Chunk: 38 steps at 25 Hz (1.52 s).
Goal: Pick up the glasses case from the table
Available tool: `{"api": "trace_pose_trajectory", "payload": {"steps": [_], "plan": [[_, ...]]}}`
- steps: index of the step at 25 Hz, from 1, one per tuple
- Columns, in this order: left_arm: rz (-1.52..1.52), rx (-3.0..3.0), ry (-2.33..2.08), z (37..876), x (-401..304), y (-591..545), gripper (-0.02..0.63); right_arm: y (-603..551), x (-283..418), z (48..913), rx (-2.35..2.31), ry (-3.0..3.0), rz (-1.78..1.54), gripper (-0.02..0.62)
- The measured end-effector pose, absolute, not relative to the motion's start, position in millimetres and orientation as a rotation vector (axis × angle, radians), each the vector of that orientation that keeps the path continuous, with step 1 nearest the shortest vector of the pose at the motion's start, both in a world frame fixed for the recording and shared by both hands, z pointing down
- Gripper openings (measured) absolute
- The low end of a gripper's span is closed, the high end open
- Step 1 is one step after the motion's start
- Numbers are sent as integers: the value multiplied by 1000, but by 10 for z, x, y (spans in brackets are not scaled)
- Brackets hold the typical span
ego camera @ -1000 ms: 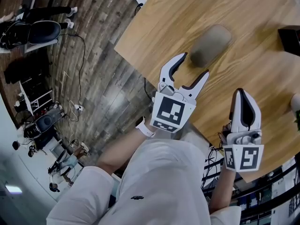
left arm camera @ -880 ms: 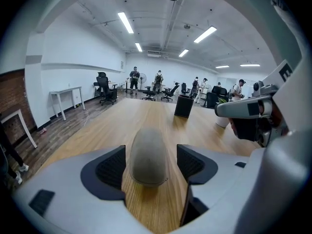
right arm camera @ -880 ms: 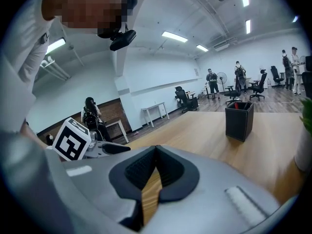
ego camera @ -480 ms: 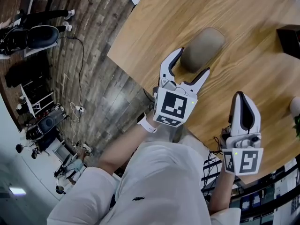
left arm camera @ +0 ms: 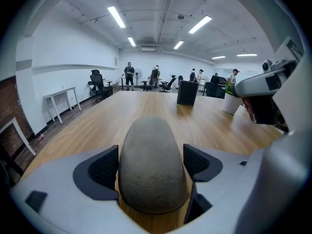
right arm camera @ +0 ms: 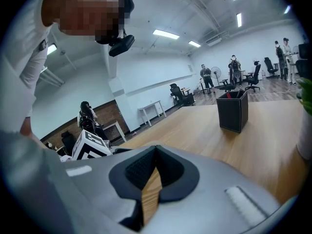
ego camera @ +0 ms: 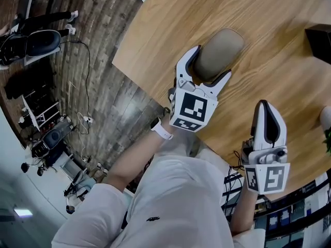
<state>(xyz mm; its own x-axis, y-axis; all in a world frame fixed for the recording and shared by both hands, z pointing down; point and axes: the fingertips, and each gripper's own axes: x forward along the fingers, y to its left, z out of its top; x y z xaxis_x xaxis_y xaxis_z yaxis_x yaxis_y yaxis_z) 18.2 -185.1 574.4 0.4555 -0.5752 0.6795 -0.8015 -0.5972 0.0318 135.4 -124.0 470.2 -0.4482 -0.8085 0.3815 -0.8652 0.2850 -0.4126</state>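
Note:
The glasses case [ego camera: 221, 49] is a grey-brown oval pouch lying near the corner of the wooden table [ego camera: 269, 19]. My left gripper [ego camera: 209, 65] straddles its near end, with one finger on each side. In the left gripper view the glasses case [left arm camera: 148, 140] fills the gap between the dark pads [left arm camera: 103, 167]. The jaws are opening, and I see no squeeze on the case. My right gripper [ego camera: 267, 107] hovers over the table's near edge to the right, shut and empty. In the right gripper view the right gripper [right arm camera: 155, 156] shows its pads meeting.
A black box [ego camera: 319, 41] stands at the table's right side, also the black box [left arm camera: 187, 92] ahead of the case. A white pot [left arm camera: 231, 103] stands further right. The table edge [ego camera: 137, 81] drops to a plank floor with cables and an office chair [ego camera: 36, 37]. People stand far off.
My left gripper has moved forward and down over the case, and its jaws have spread wider; the case now lies between them. The right gripper has sunk only slightly.

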Motion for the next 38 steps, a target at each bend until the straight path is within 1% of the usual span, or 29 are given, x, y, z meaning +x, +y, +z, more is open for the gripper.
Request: {"api": "trace_pose_trajectory", "payload": {"steps": [7,19,23,38], "plan": [[938,2369,-1140,5865,235,-1917,411,-1234,1386,4762,1600,-2426,897,11],[949,2341,-1192,5953,264,-1983,408,-1218,1407,4801,1611,-2425,905,11],[942,2329,-1180,5902,271,-1985,397,-1207,1389,4708,1612,-2435,895,9],[914,2314,-1217,5543,54,-1751,397,-1043,1307,4407,1642,-2459,832,11]]}}
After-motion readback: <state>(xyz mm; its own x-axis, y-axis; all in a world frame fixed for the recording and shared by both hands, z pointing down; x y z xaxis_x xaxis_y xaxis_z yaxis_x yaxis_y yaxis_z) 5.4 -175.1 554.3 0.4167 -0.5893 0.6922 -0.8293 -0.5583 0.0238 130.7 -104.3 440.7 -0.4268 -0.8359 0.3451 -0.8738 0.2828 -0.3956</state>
